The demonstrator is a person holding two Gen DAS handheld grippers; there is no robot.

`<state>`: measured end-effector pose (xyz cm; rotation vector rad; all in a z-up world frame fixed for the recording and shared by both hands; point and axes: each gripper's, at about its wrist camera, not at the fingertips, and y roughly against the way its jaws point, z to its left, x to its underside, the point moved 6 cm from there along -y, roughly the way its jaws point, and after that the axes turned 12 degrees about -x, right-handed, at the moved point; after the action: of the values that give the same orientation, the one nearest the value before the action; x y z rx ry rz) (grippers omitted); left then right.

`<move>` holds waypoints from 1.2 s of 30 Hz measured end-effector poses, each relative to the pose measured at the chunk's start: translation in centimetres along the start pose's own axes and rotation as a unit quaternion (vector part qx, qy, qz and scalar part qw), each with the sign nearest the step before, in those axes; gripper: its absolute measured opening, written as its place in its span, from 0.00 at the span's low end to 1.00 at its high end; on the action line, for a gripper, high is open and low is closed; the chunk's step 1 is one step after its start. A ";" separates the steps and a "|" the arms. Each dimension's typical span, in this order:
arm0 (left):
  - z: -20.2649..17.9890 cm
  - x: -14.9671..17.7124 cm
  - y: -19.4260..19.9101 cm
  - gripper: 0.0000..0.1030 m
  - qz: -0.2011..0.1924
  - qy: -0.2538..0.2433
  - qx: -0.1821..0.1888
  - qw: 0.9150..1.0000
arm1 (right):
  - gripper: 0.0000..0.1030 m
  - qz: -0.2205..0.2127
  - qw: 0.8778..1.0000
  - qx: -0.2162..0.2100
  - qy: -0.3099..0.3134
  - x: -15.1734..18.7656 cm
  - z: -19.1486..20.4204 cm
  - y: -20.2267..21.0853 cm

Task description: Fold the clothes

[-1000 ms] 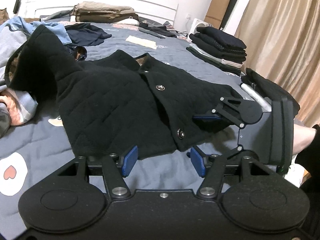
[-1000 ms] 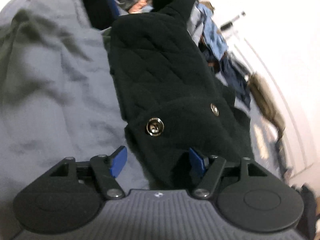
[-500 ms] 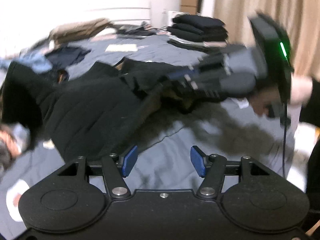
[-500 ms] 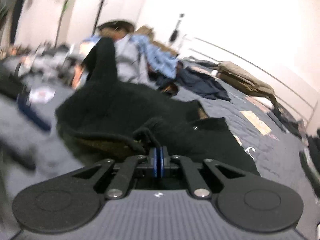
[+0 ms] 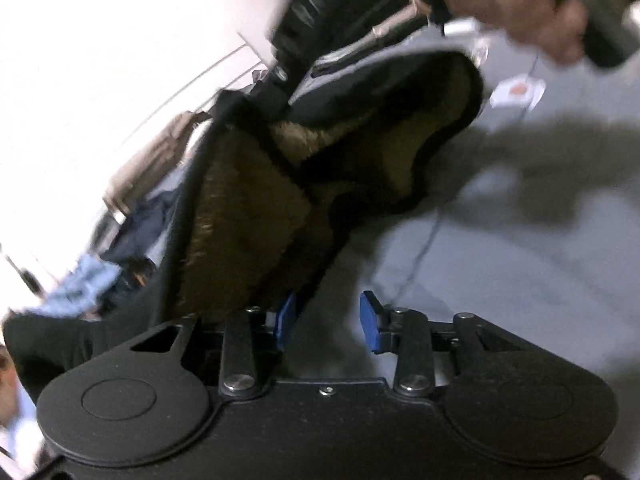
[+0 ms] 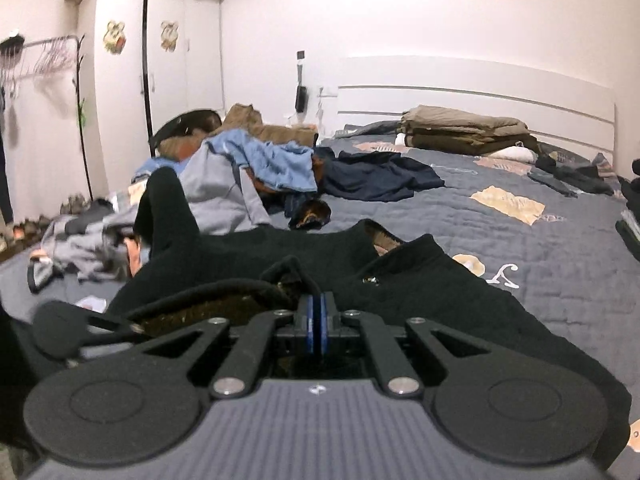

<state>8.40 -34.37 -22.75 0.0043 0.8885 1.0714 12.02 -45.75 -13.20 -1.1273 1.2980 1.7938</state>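
Left wrist view: heavily motion-blurred, tilted, white wall [image 5: 120,40] blown out, soft dark shadows across grey bedspread [image 5: 520,240]. Right wrist view: sharp, evenly lit indoors, pinkish cast, fisheye bending and dark vignette at corners.

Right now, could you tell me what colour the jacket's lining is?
Brown and fuzzy, inside the black jacket; the left wrist view shows it best.

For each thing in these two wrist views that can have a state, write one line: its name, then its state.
black jacket: front flap lifted off the bed, brown lining showing.
right gripper: shut on the jacket's edge.
left gripper: jaws closing, pads not yet pressing the hem.
tan clothes: folded, stacked by the headboard.
blue and grey clothes: unfolded, heaped.
navy garment: unfolded, crumpled on the quilt.
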 end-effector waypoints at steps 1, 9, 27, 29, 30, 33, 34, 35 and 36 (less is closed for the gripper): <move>-0.3 0.0 -0.7 0.35 0.001 -0.015 -0.010 1.000 | 0.03 -0.002 1.000 -0.002 -0.003 -0.1 0.0 0.1; -2.4 -0.2 -4.1 0.34 -0.020 -0.108 -0.050 0.993 | 0.03 -0.010 0.999 -0.017 -0.026 -0.4 -0.7 0.7; -1.2 1.2 -0.3 0.00 -0.056 -0.087 -0.048 0.993 | 0.03 -0.031 0.998 -0.027 -0.042 -1.5 -0.4 1.4; -0.9 1.3 1.7 0.00 -0.061 -0.079 -0.029 0.995 | 0.03 -0.032 0.998 -0.028 -0.040 -1.6 -0.2 1.6; -0.8 1.3 2.7 0.00 -0.062 -0.078 -0.023 0.995 | 0.03 -0.032 0.998 -0.029 -0.039 -1.7 -0.1 1.6; -1.2 1.8 5.5 0.00 -0.062 -0.092 -0.020 0.994 | 0.03 -0.033 0.998 -0.029 -0.037 -1.8 0.2 1.7; -1.6 1.4 5.0 0.00 -0.064 -0.106 -0.038 0.992 | 0.03 -0.033 0.998 -0.030 -0.038 -1.9 0.3 1.7; -1.9 1.0 4.6 0.01 -0.067 -0.121 -0.056 0.989 | 0.03 -0.032 0.998 -0.029 -0.038 -1.9 0.3 1.7; -1.9 1.3 3.7 0.02 -0.055 -0.117 -0.055 0.990 | 0.03 -0.031 0.998 -0.029 -0.038 -1.9 0.3 1.6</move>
<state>4.63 -32.18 -23.30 -0.0106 0.6118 0.9921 11.34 -45.94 -10.83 -1.1072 1.1613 1.8211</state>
